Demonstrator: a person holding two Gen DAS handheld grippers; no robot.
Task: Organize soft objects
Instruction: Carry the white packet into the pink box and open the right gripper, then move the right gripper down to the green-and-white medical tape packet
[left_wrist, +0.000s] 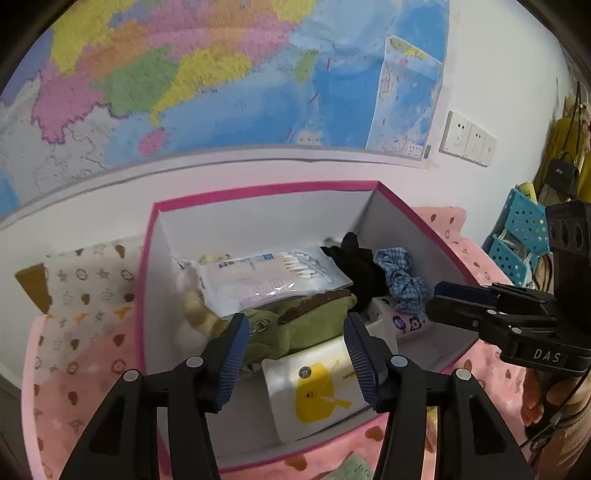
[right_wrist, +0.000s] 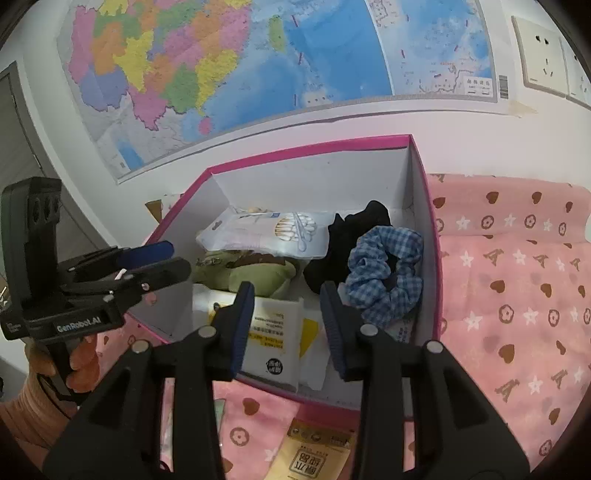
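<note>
The left gripper is held partly open with nothing gripped, above the green plush toy and yellow-labelled tissue pack at the near wall of the pink-rimmed box. The right gripper is likewise apart and empty. Cotton swabs, a black cloth and a gingham scrunchie crowd the box; white floor remains bare at lower left. A pink blanket surrounds it, below a wall map.

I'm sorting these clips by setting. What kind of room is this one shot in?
Most likely a bedroom at home. The pink-rimmed box sits on a pink heart-print blanket that looks like bedding, a big wall map hangs above it, and handbags hang by the wall sockets.
</note>
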